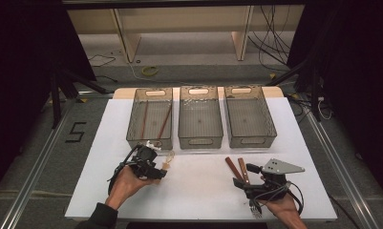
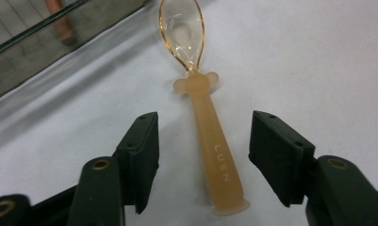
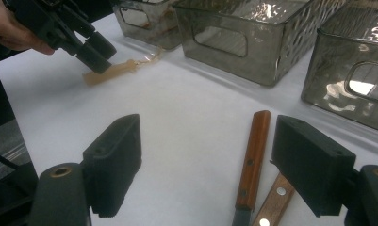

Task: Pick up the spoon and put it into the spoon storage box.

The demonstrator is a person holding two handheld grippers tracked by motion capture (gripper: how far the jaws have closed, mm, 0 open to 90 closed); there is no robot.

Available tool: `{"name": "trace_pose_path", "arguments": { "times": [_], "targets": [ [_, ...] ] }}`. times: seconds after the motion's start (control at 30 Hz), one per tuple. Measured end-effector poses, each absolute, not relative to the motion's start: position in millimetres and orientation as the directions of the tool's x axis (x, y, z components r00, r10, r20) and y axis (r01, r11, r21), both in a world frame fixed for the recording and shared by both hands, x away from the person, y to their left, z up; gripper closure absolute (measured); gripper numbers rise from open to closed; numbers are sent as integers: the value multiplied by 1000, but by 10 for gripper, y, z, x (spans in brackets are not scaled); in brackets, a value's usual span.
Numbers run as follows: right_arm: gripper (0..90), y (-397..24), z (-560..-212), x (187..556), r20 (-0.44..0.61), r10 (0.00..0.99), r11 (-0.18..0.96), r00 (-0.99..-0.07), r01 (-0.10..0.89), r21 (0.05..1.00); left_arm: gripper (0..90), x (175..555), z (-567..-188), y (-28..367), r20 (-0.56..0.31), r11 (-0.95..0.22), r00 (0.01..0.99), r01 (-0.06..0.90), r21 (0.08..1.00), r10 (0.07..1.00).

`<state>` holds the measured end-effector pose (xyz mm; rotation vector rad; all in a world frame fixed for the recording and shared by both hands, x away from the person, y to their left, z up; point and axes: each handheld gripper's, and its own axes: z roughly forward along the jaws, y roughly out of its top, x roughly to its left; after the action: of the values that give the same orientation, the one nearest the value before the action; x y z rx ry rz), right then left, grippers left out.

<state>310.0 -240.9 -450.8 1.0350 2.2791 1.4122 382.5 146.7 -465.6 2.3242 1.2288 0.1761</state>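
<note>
Left gripper view: left gripper [image 2: 203,155] jaws part open, straddling the handle of a translucent orange spoon [image 2: 208,136]; gaps on both sides, pads not touching it. Spoon lies flat on the white table [image 2: 318,56], bowl pointing away, near the left bin [image 1: 150,117]. Right gripper [image 3: 208,160] jaws wide open, holding nothing; two wooden-handled knives [image 3: 253,160] lie between its jaws.

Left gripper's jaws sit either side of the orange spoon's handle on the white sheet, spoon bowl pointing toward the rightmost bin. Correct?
Not quite: the spoon points toward the leftmost bin, as the high view shows. The left gripper does straddle its handle on the white sheet.
</note>
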Motion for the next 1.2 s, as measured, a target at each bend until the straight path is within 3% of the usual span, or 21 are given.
{"name": "trace_pose_path", "arguments": {
  "times": [0.57,0.87,1.2],
  "targets": [
    [254,-2396,-4500,3087,131,690,277,-712,427,861,661,3791,-4761,1395,-69,-533,623,717,450,779],
    [254,-2397,-4497,3085,131,689,277,-713,426,862,729,3789,-4763,1408,-62,-535,624,713,453,779],
    [255,-2399,-4495,3086,131,689,276,-713,426,862,746,3787,-4748,1426,-57,-544,640,694,472,767]
  ]
}}
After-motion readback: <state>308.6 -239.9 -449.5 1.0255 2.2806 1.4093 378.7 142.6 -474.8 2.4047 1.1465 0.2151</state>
